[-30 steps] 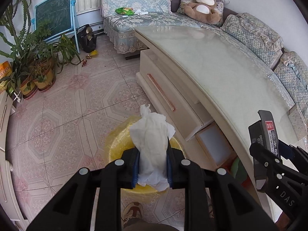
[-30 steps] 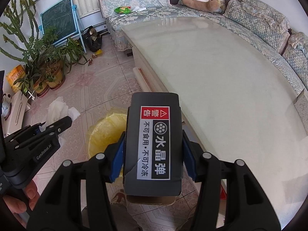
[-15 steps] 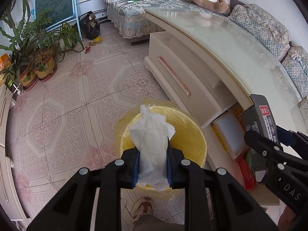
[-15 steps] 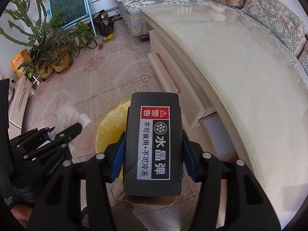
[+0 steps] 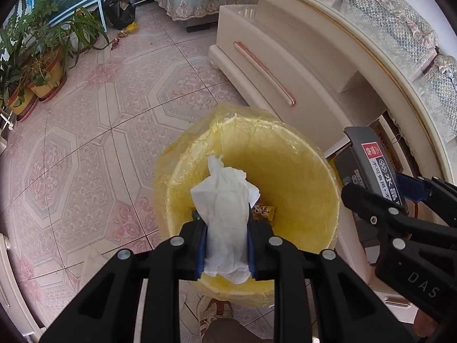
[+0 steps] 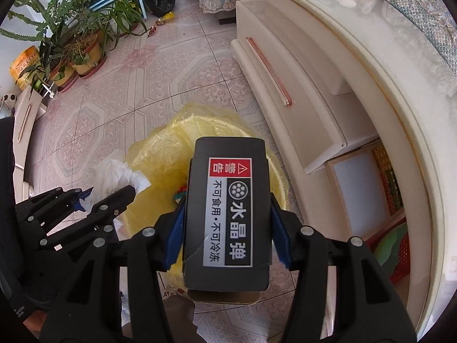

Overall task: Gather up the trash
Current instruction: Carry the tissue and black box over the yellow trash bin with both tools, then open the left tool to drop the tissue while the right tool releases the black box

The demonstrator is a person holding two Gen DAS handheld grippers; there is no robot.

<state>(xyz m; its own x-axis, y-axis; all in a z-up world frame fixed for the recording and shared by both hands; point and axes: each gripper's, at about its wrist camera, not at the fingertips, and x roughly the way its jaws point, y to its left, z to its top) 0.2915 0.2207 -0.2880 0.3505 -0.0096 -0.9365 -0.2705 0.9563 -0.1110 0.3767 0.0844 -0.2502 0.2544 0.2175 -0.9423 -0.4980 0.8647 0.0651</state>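
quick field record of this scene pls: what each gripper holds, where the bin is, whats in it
left hand-held gripper: shut on tissue
right hand-held gripper: shut on black box
bin: yellow-lined, on the tiled floor beside the cabinet, below both grippers
bin contents: a few small wrappers
trash released: not yet

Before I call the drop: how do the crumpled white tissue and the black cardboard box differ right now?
The crumpled white tissue is soft and shapeless; the black cardboard box is rigid, flat-sided, with a printed warning label. The left tongs pinch the tissue nearly shut; the right tongs stand wider around the box. Both are held above the yellow-lined bin.
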